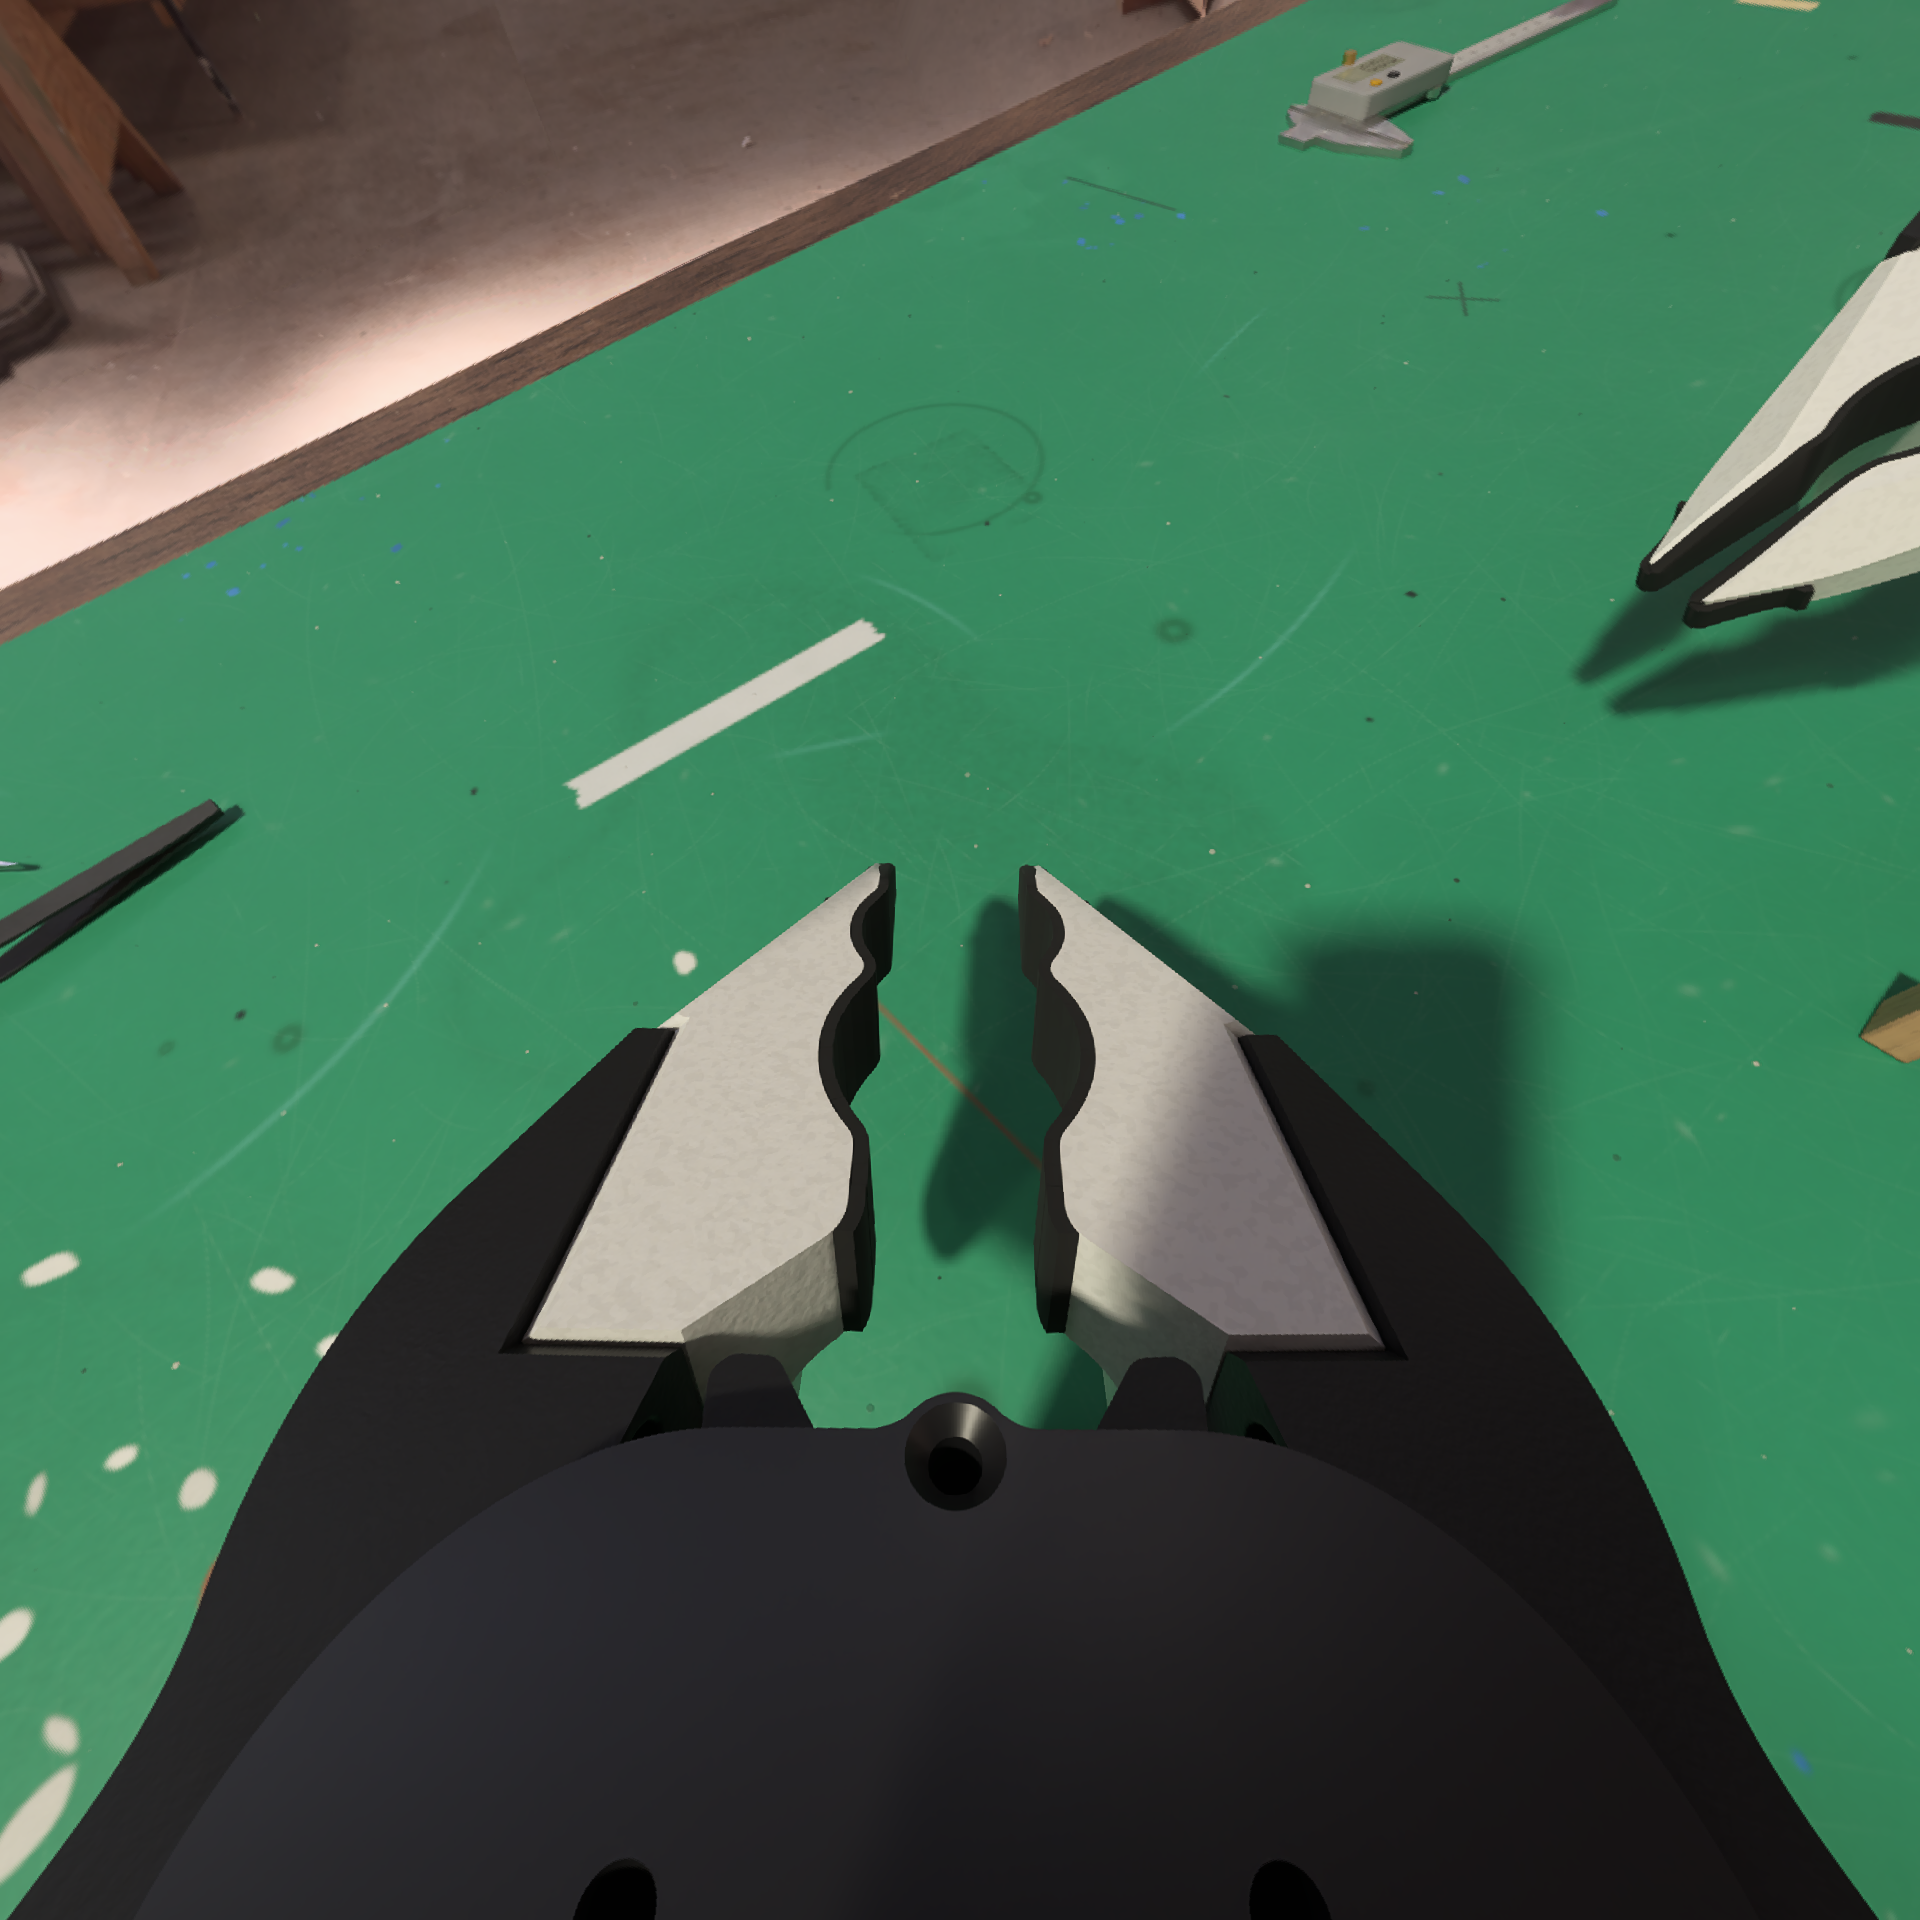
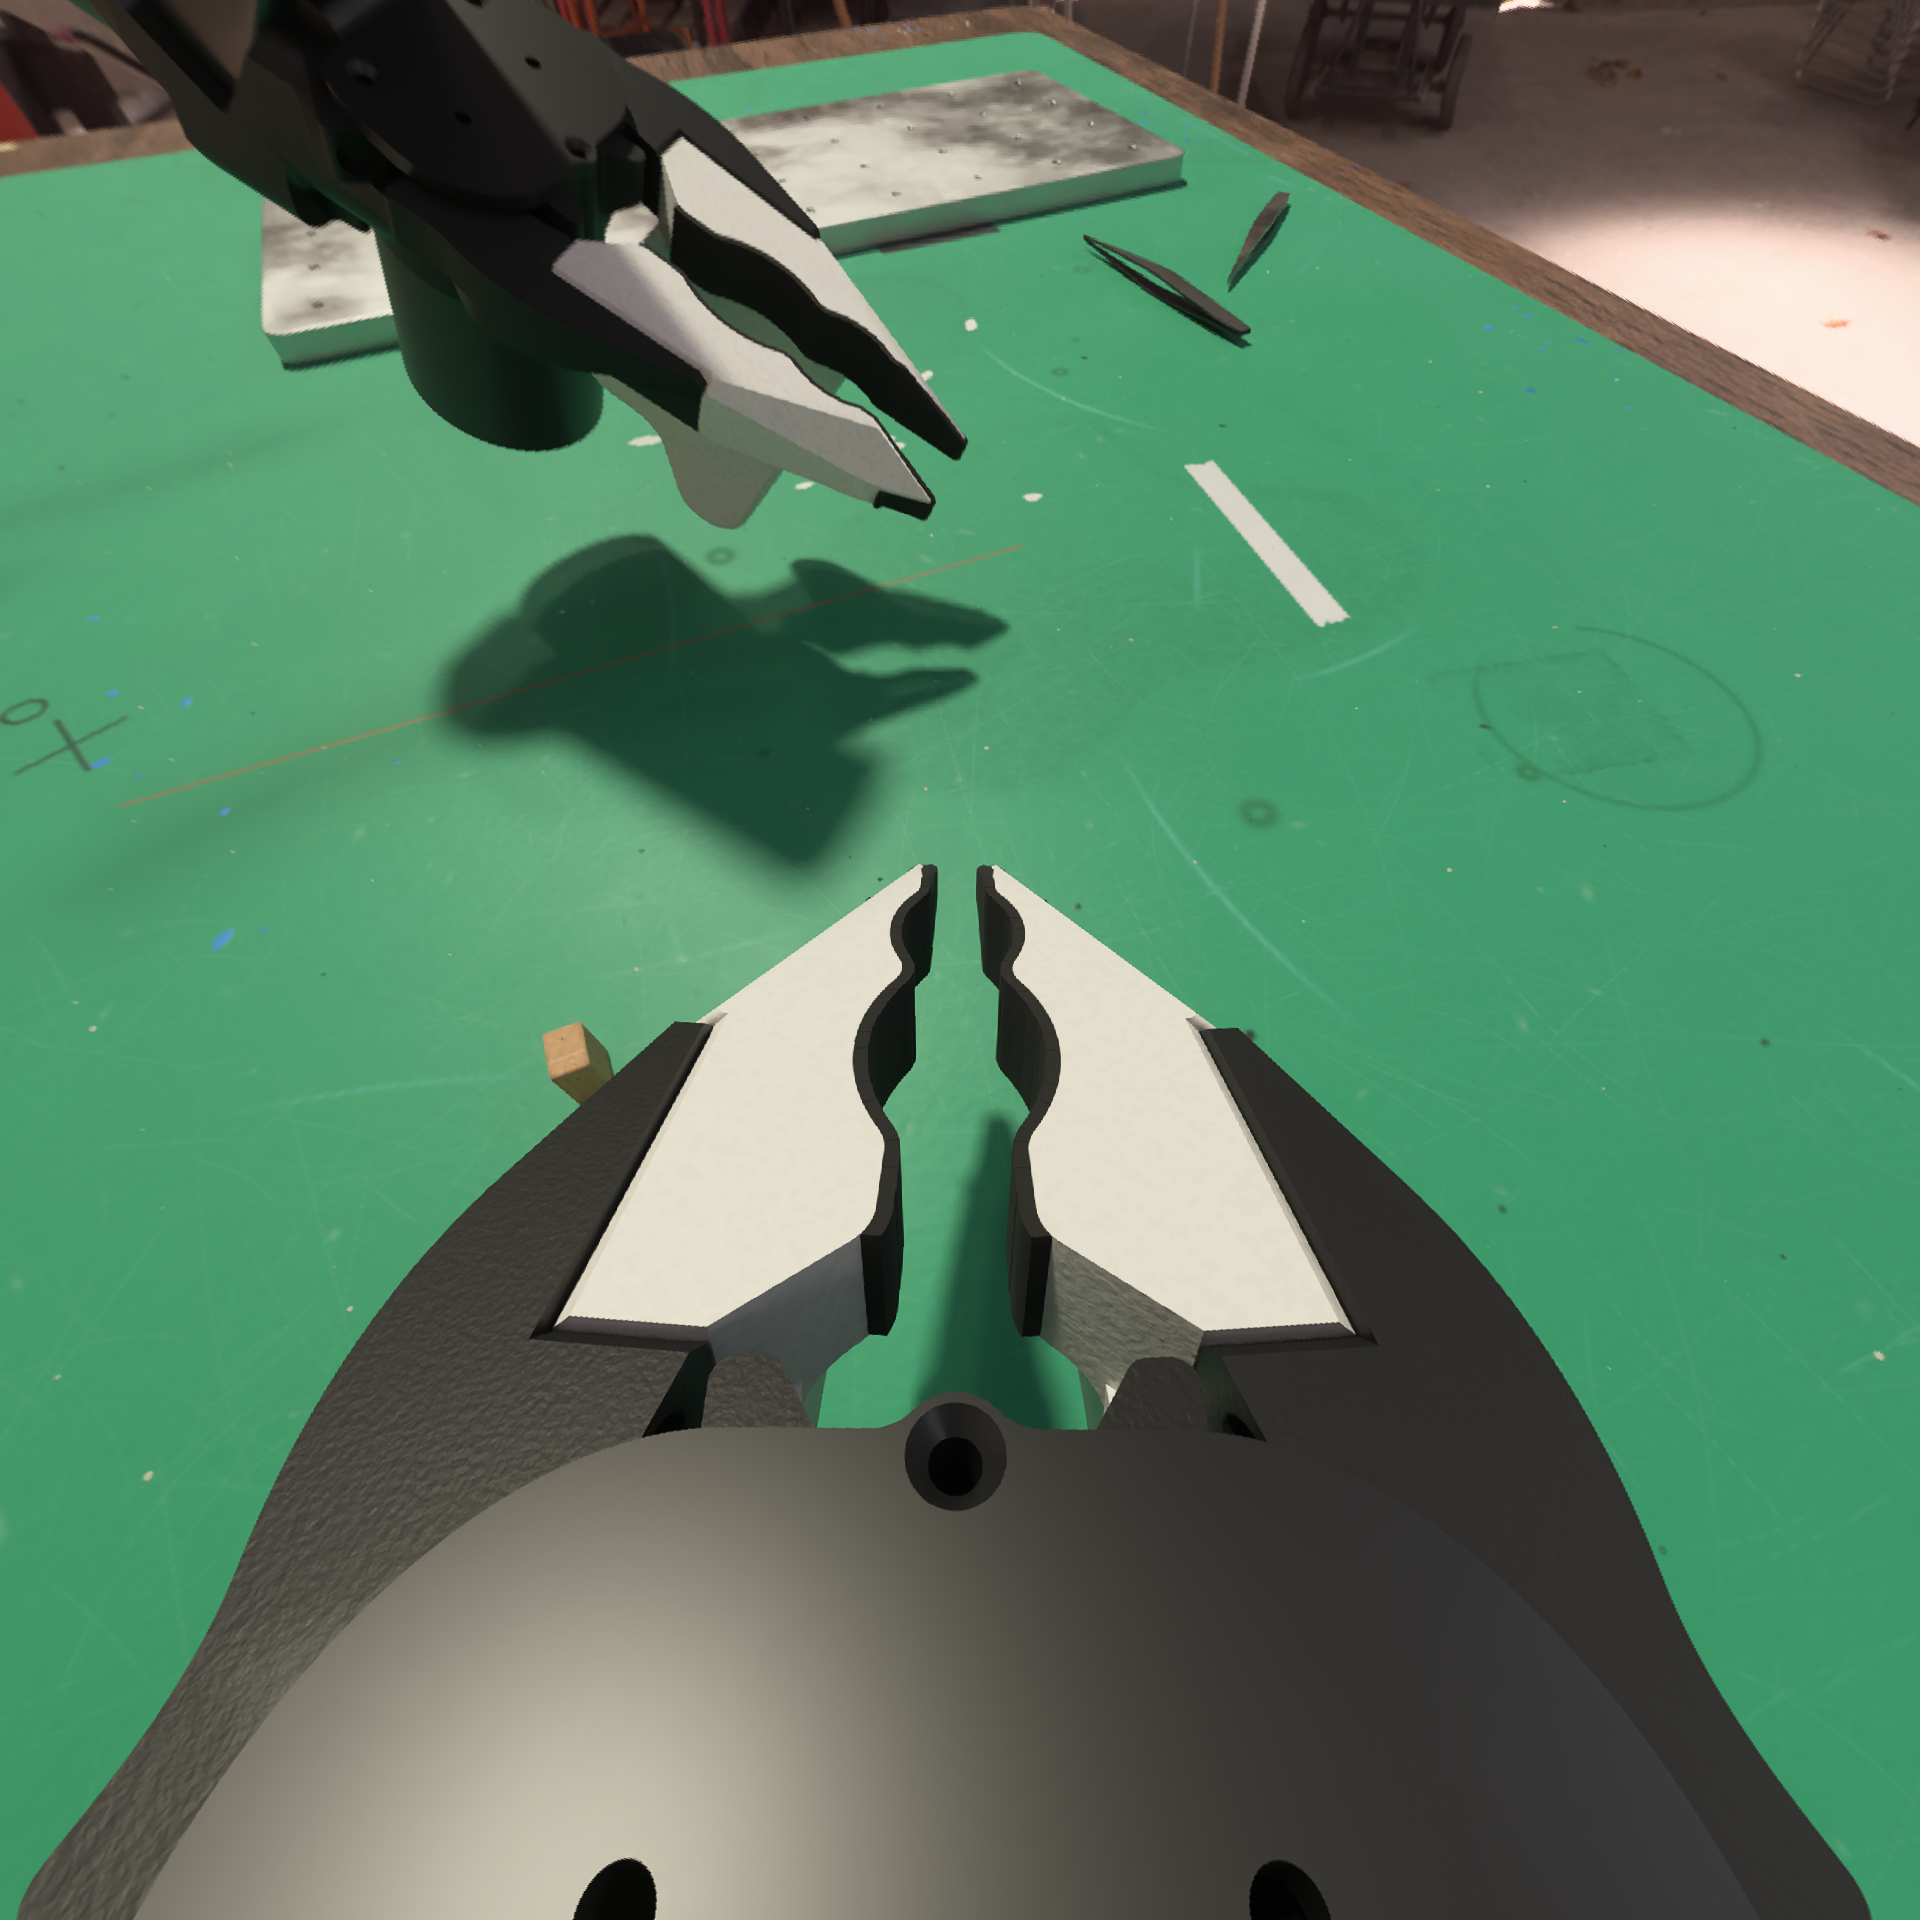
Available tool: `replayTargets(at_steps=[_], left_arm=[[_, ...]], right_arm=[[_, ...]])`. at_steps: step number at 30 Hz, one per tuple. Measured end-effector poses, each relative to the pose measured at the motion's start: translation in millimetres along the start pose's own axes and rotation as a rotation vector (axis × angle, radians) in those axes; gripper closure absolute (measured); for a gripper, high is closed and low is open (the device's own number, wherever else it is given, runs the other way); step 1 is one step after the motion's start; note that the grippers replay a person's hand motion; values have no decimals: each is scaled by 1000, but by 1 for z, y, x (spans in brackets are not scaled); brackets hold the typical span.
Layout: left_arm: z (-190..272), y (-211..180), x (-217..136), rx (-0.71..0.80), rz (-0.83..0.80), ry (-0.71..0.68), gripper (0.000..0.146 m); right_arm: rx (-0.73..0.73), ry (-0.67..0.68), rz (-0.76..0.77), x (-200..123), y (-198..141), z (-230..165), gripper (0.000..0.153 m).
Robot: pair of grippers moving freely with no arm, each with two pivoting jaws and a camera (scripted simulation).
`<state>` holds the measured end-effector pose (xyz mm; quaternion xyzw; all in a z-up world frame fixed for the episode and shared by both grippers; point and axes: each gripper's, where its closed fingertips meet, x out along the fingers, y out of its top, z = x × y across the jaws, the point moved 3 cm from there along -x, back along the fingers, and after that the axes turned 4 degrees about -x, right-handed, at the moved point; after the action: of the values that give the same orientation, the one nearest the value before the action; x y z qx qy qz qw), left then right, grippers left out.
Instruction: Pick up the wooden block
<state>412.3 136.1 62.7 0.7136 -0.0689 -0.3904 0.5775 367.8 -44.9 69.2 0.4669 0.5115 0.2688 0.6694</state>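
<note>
Green matting [image 2: 312, 1143] covers the whole workbench, scuffed and flecked with white paint, with a wooden edge and a concrete floor beyond it. I take the white tape strip [image 2: 1265, 542] as my landmark.

My left gripper [image 1: 956, 878] hangs above the mat on the near side of that strip, its tongs spread with a clear gap and nothing between them. From my right wrist view I see the same gripper [image 2: 940, 473] off the surface, throwing a dark shadow onto the mat below it.

My right gripper [image 2: 956, 878] sits nearer to me than the strip, its tongs almost pressed together, with only a thin slit left and nothing pinched. In my left wrist view its tips [image 1: 1704, 597] hover well to the right of the strip.

I see the wooden block [image 2: 574, 1058] lying on the mat just beside the left flank of my right gripper, well apart from the strip, untouched by either gripper. My left wrist view catches only its corner [image 1: 1896, 1023] at the frame's right edge.

Beyond the strip lie a grey metal plate [image 2: 935, 145] and dark tweezers [image 2: 1169, 286]. A digital caliper [image 1: 1371, 88] rests far past it.
</note>
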Motion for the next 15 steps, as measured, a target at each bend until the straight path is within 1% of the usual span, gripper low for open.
replayTargets(at_steps=[12, 14, 15], left_arm=[[-2, 0, -2, 12, 15, 1, 122], [4, 0, -3, 19, 13, -31, 122], [11, 0, -4, 24, 8, -78, 121]], right_arm=[[-1, -11, 3, -1, -1, 4, 145], [-5, -6, -2, -1, -2, 4, 145], [-4, 3, -4, -1, -2, 3, 145]])
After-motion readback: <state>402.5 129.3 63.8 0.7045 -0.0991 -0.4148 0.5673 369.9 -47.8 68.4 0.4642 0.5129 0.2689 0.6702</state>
